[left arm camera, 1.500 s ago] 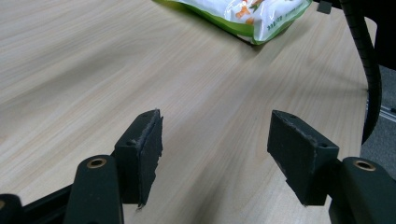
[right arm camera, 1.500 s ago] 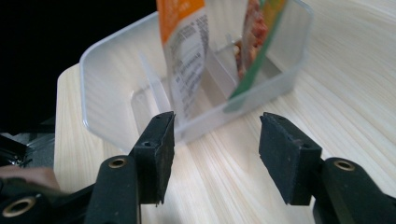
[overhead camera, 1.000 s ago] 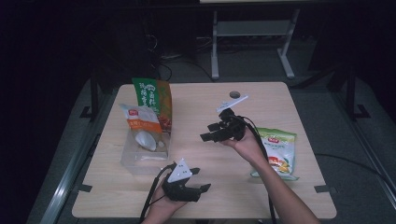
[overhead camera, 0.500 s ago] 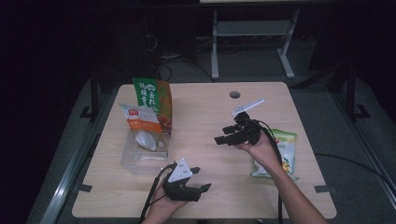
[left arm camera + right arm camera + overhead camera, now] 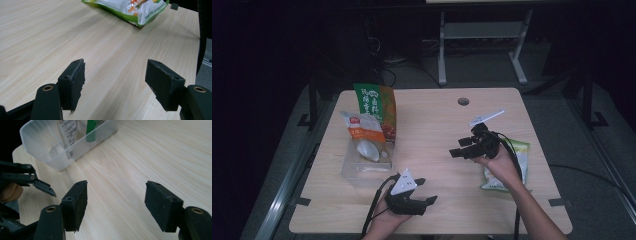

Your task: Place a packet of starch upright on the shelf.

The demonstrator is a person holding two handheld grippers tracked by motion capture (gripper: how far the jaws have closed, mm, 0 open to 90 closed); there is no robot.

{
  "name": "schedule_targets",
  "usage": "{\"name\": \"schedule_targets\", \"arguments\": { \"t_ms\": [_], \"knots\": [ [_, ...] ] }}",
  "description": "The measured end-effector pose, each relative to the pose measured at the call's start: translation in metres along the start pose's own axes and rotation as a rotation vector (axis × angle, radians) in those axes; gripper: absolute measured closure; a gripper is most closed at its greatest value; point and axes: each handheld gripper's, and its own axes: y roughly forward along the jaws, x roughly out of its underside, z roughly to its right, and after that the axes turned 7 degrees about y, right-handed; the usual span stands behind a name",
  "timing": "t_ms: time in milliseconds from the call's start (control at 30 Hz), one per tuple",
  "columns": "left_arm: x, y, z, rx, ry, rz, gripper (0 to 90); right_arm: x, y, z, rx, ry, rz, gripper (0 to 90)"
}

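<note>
Both empty w/ jaws wide: right gripper (image 5: 460,151) raised beside green snack bag (image 5: 508,171), left gripper (image 5: 424,192) parked near clear bin (image 5: 362,170), prob. pre-pick.

Overhead light is brightening the desk (image 5: 432,130) while the surrounding room is sinking into near black. The high view is looking soft and grainy; both gripper views are staying sharper, with soft shadows.

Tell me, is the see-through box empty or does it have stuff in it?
Not empty. The clear box holds two snack bags standing in it.
</note>
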Motion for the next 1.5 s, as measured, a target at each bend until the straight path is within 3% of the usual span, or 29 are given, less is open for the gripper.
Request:
{"name": "schedule_targets", "arguments": {
  "t_ms": [367,867,1100,1500],
  "knots": [
    [0.001,0.002,0.002,0.003,-0.005,-0.01,31.2,0.013,-0.014,0.011,0.024,0.03,0.005,32.3],
    [-0.002,0.011,0.004,0.021,-0.028,-0.01,30.4,0.038,-0.039,0.034,0.073,0.106,0.015,29.6],
    [-0.008,0.015,0.004,0.031,-0.013,-0.018,29.4,0.055,-0.054,0.048,0.131,0.143,-0.001,28.8],
    [-0.016,0.019,0.001,0.008,-0.019,-0.025,23.4,0.081,-0.075,0.072,0.203,0.229,-0.011,28.3]
  ]
}}
